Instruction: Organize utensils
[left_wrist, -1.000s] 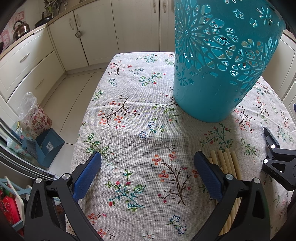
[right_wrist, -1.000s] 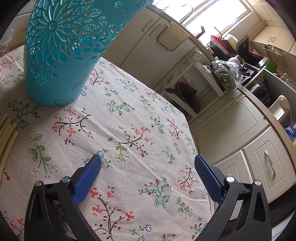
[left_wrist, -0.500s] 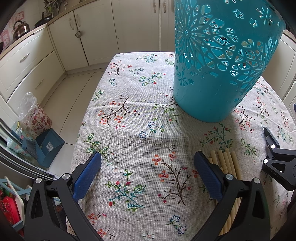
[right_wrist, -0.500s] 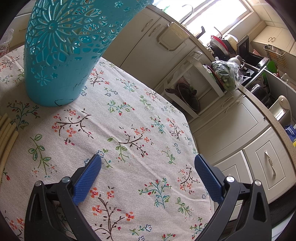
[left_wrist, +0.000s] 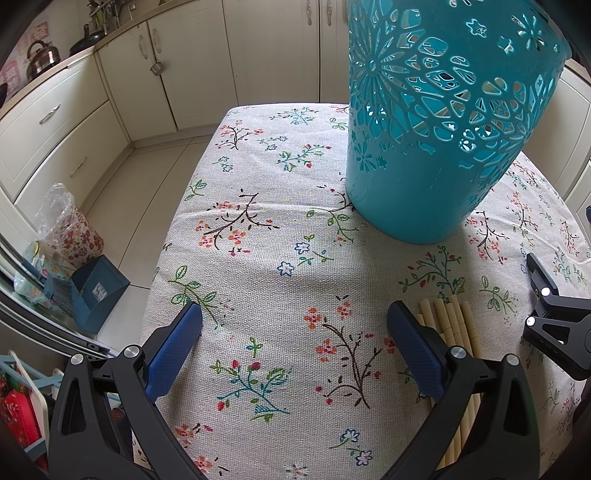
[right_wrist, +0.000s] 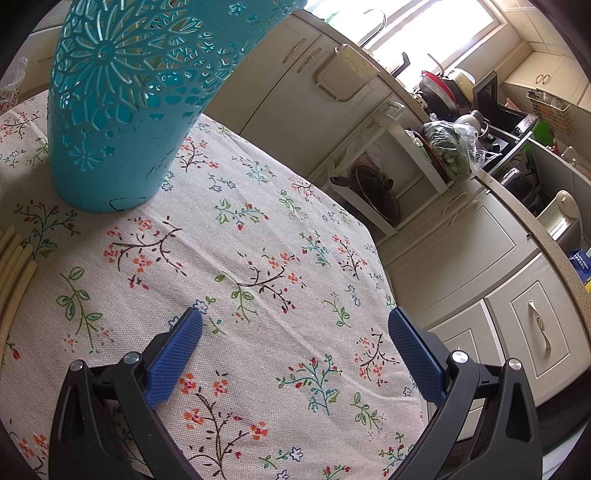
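In the left wrist view, your left gripper (left_wrist: 293, 343) has its blue pads spread wide and holds nothing. The pale bamboo chopsticks (left_wrist: 456, 325) lie flat on the flowered cloth in front of the tall turquoise openwork plastic basket (left_wrist: 424, 147), just beside your right pad.

In the right wrist view, your right gripper (right_wrist: 295, 350) is also spread and empty, well apart from the basket. Nothing has changed in the last second, so I think the picking has not yet begun.

Glossy plastic basket (left_wrist: 424, 177), woven tablecloth (left_wrist: 277, 229)
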